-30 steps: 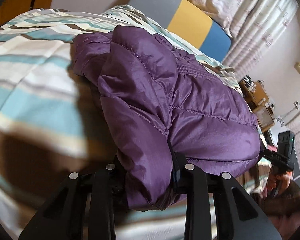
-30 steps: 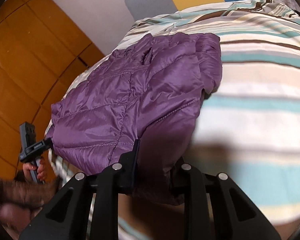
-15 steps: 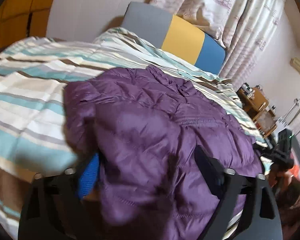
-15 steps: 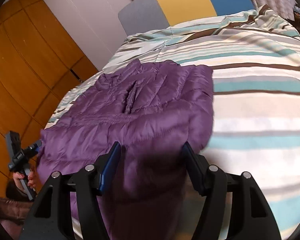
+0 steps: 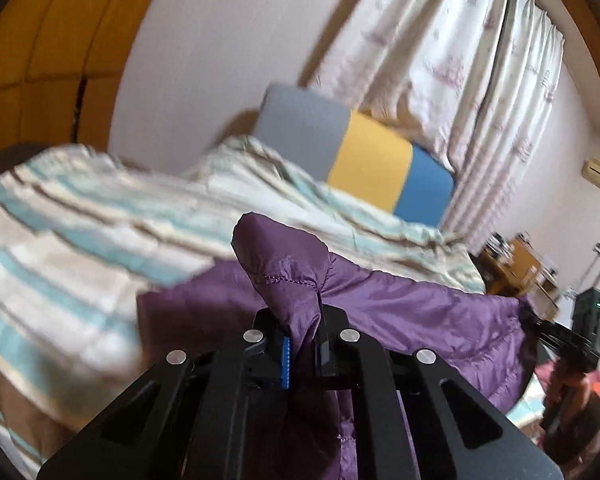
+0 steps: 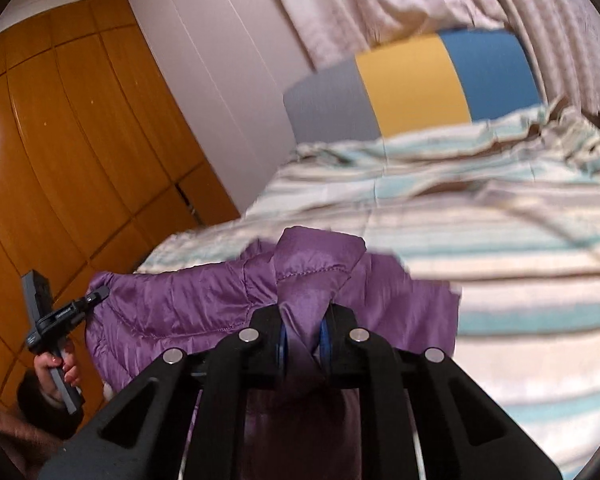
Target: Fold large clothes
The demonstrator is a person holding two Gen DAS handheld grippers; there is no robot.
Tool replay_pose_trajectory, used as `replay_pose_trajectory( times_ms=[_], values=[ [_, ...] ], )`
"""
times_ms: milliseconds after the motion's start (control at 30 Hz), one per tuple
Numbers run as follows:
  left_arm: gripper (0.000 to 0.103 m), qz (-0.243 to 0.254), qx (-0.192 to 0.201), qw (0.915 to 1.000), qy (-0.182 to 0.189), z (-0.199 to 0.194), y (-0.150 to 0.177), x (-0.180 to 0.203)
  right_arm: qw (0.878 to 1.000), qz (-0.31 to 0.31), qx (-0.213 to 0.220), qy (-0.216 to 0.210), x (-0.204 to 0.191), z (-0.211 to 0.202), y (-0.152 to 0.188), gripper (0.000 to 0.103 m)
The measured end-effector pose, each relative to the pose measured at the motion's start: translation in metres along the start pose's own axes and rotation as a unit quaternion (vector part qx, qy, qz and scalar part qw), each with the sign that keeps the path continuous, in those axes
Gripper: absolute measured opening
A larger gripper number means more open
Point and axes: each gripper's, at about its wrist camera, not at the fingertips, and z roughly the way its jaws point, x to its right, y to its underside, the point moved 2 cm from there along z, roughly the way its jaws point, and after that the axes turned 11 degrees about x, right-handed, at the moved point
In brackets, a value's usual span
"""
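Observation:
A purple quilted puffer jacket (image 5: pixel 412 312) hangs stretched between my two grippers above the near edge of the striped bed (image 5: pixel 80 240). My left gripper (image 5: pixel 302 344) is shut on a bunched corner of the jacket, which sticks up between its jaws. My right gripper (image 6: pixel 303 340) is shut on the other corner of the jacket (image 6: pixel 188 304). Each gripper shows in the other's view, the right one (image 5: pixel 556 334) at the jacket's far end and the left one (image 6: pixel 64 312) likewise. The jacket's lower part hangs hidden below the grippers.
The bed's striped cover (image 6: pixel 500 240) stretches ahead to a grey, yellow and blue headboard (image 5: pixel 364 160) under pale curtains (image 5: pixel 440 60). A wooden wardrobe (image 6: pixel 60 160) stands on the left. A small wooden table (image 5: pixel 516 268) with clutter stands on the right.
Both grippers opened briefly over the jacket, then shut on its corners and lifted it off the bed. The views have tilted up towards the headboard.

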Motion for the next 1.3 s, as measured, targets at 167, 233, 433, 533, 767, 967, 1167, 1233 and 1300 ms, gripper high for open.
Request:
replay_pose_trajectory(
  times_ms=[167,233,433,533,767,967,1167,1233,1300],
  values=[
    [0.008,0.02,0.057,0.9967,-0.055,0.031,-0.021,0.015,0.998,0.001,0.043,0.035,-0.004,0.023,-0.022,0.012],
    [0.008,0.027,0.074,0.9939,-0.077,0.045,-0.023,0.019,0.997,-0.008,0.058,0.055,-0.004,0.038,-0.025,0.012],
    [0.008,-0.006,0.08,0.9873,-0.137,0.092,-0.013,0.005,0.991,-0.033,0.074,0.103,0.002,0.084,-0.014,0.012],
    [0.008,-0.005,0.068,0.9844,-0.162,0.11,-0.004,-0.002,0.988,-0.053,0.067,0.126,0.008,0.108,0.0,0.012],
    [0.008,-0.001,0.041,0.9816,-0.187,0.146,0.021,-0.019,0.98,-0.092,0.04,0.169,0.025,0.156,0.029,0.012],
    [0.008,-0.016,0.005,0.9801,-0.198,0.174,0.04,-0.035,0.977,-0.081,-0.005,0.196,0.049,0.189,0.047,0.015],
    [0.011,-0.047,-0.067,0.9754,-0.205,0.202,0.059,-0.056,0.969,-0.057,-0.096,0.22,0.077,0.223,0.065,0.026],
    [0.012,-0.038,-0.077,0.9738,-0.211,0.206,0.061,-0.055,0.965,-0.064,-0.113,0.227,0.077,0.228,0.069,0.027],
    [0.016,-0.032,-0.087,0.9716,-0.218,0.209,0.063,-0.054,0.961,-0.077,-0.121,0.236,0.076,0.232,0.072,0.03]
  ],
)
